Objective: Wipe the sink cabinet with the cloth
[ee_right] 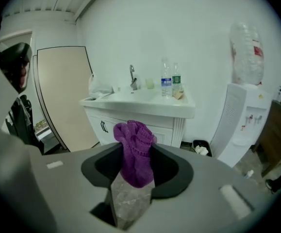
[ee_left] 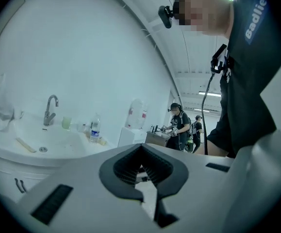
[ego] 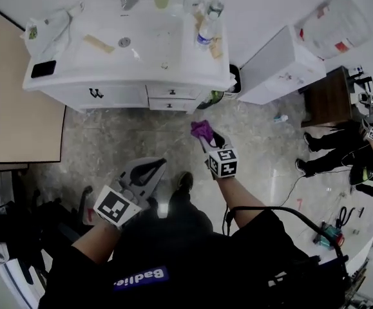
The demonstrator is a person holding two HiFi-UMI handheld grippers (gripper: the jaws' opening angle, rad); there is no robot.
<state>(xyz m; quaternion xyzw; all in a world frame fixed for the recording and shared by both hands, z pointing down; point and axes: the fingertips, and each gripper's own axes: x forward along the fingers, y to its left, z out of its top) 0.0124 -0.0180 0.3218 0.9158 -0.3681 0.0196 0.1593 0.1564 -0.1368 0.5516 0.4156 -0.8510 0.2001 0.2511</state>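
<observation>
Right tool (ego: 207,138) pinches cloth (ee_right: 134,152); marbled floor (ego: 141,137), white cabinet (ego: 118,96).

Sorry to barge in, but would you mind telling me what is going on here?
A person stands in front of the white sink cabinet with a tool in each hand. The right tool is shut on a purple cloth, held out toward the cabinet but not touching it. The left tool is shut and empty. No wiping is under way.
</observation>
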